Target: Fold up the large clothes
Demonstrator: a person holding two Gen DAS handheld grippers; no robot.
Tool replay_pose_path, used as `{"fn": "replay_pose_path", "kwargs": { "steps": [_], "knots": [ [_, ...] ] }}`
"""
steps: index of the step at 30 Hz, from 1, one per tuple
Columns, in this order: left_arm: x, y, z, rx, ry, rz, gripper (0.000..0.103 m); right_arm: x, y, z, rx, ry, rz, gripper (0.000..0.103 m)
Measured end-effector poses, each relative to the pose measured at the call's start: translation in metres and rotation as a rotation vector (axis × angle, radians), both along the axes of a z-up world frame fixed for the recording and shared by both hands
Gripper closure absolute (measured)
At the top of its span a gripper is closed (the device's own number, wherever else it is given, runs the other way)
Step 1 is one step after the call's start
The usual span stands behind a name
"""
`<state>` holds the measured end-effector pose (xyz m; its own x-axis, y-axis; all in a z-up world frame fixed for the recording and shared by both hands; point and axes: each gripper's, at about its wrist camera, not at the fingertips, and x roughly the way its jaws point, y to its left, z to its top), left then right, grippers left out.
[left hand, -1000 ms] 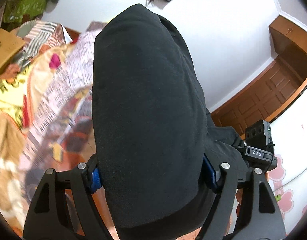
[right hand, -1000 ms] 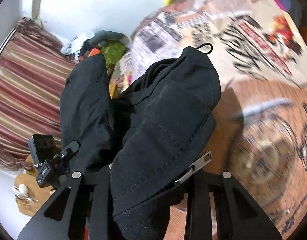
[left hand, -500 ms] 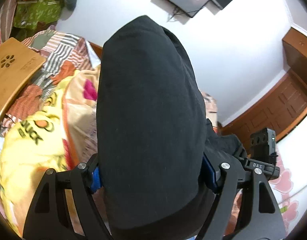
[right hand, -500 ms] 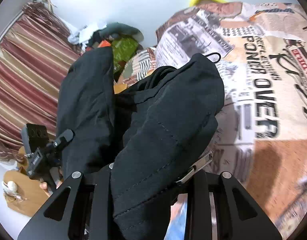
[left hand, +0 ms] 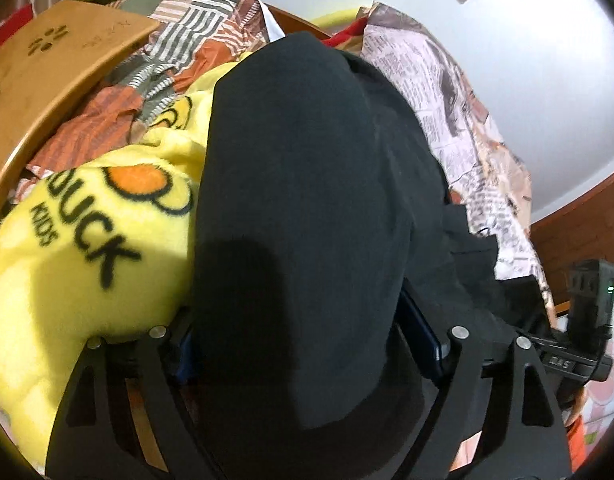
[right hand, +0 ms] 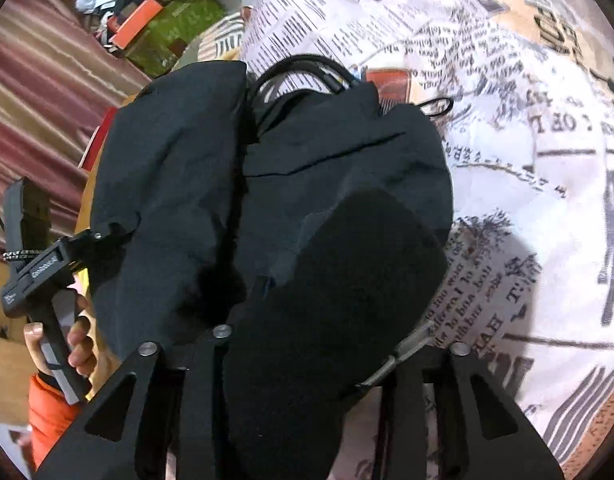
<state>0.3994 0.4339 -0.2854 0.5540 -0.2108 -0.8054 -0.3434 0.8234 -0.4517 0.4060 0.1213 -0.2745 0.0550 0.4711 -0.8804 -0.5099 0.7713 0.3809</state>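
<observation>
The black garment [left hand: 307,208] fills the middle of both views, and your two tools have it bunched between them above the bed. In the left wrist view its long axis runs from the near edge away toward the far wall, the rounded fold at the far end pointing at the headboard. In the right wrist view the black garment [right hand: 307,208] shows as two lobes side by side, with a drawcord loop [right hand: 437,106] poking out at the far right tip. Your left tool [left hand: 303,340] is clamped on the cloth, its blue pads pressed into the fabric on both sides. Your right tool [right hand: 303,344] is closed on a thick fold; the cloth covers the fingertips, so you cannot see how tightly they meet. Your left hand [right hand: 73,344] shows at the near left of the right wrist view, wrapped round the other handle. Half a second ago the left camera looked mostly at the white wall; now it is tipped down, and the yellow duck blanket [left hand: 67,248] lies just to the left, touching the garment. The newsprint bedsheet [right hand: 527,200] spreads to the right and has drawn closer than before. A wooden lap tray [left hand: 43,64] sits at the far left.
</observation>
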Motion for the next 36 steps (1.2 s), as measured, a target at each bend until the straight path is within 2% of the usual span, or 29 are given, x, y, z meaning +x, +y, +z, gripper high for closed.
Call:
{"fn": "replay_pose_path", "kwargs": {
  "steps": [1,4,7,11,16,19,24,25,29,32,36],
  "knots": [
    [-0.001,-0.001,0.002,0.015,0.014,0.007,0.016,-0.002,-0.002,0.001,-0.015,-0.01,0.007,0.059],
    [-0.012,-0.008,0.012,0.054,0.054,0.052,0.016,-0.008,-0.018,0.008,-0.052,-0.031,0.017,0.048],
    [-0.025,-0.019,0.024,0.108,0.074,0.069,0.016,-0.018,-0.044,0.02,-0.055,-0.031,-0.003,0.048],
    [-0.05,-0.036,0.044,0.155,0.076,0.08,0.016,-0.038,-0.075,0.041,-0.042,-0.076,-0.019,0.048],
    [-0.087,-0.064,0.088,0.185,0.009,0.078,0.016,-0.078,-0.107,0.087,-0.034,-0.234,-0.037,0.048],
    [-0.118,-0.084,0.131,0.232,-0.081,0.076,0.016,-0.105,-0.114,0.128,-0.003,-0.347,-0.031,0.048],
    [-0.175,-0.128,0.207,0.34,-0.264,0.051,0.016,-0.158,-0.142,0.204,0.116,-0.538,-0.033,0.048],
    [-0.192,-0.14,0.226,0.367,-0.319,0.047,0.016,-0.161,-0.131,0.213,0.135,-0.566,-0.04,0.048],
    [-0.254,-0.18,0.284,0.463,-0.513,0.055,0.016,-0.205,-0.14,0.259,0.24,-0.683,-0.076,0.048],
    [-0.297,-0.209,0.316,0.525,-0.64,0.06,0.016,-0.243,-0.149,0.287,0.302,-0.783,-0.083,0.048],
    [-0.345,-0.245,0.339,0.608,-0.763,0.082,0.016,-0.293,-0.157,0.311,0.361,-0.906,-0.06,0.048]
  ]
}}
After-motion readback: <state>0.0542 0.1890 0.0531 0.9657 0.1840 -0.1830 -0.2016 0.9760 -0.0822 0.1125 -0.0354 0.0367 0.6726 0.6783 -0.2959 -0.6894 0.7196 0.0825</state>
